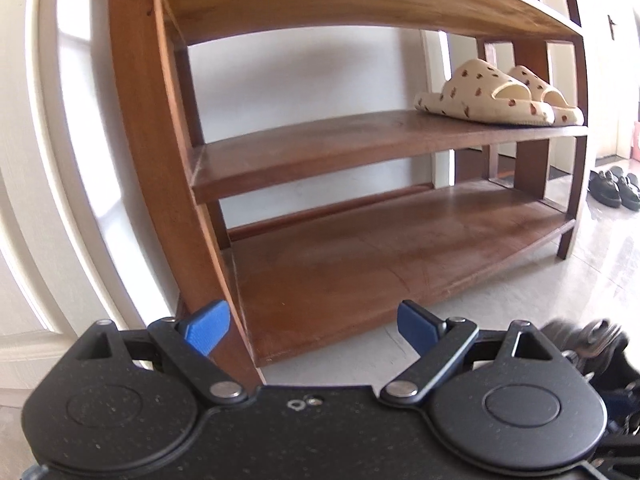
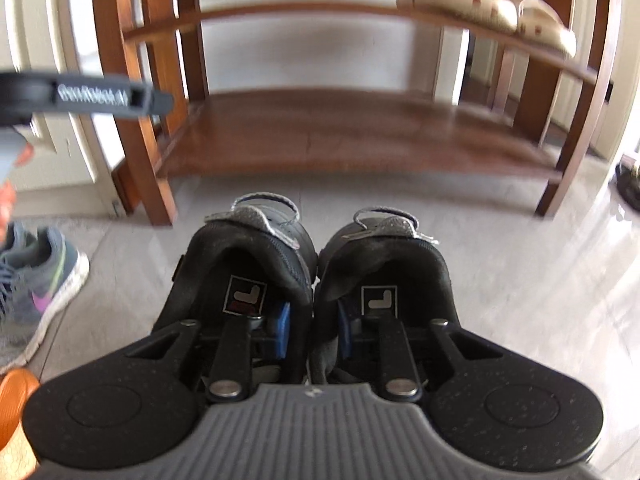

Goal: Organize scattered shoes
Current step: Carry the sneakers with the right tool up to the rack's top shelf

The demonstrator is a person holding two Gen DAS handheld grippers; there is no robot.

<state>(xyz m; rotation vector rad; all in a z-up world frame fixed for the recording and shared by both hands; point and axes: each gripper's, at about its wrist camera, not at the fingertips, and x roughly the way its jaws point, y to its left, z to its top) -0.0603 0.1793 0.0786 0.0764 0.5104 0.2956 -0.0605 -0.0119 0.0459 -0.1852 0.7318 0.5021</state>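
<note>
Carrying a black pair toward the rack

Both black sneakers [image 2: 316,276] are pinched together at their inner collars by the right gripper [image 2: 314,330], jaws nearly closed, before the wooden shoe rack [image 1: 360,152]. The left gripper [image 1: 314,330] is held wide open, empty. Heels should be kept level and lowered squarely onto the rack's bottom shelf [image 2: 340,132], below the patterned slippers [image 1: 500,94].

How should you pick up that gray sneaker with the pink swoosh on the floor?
Grip the gray sneaker by the rim of its ankle opening, coming down from above with the free left gripper, whose fingers stand open. The sneaker sits upright on the floor, so that opening faces up. One finger goes inside and one outside, much as the right gripper pinches the black shoes.
</note>
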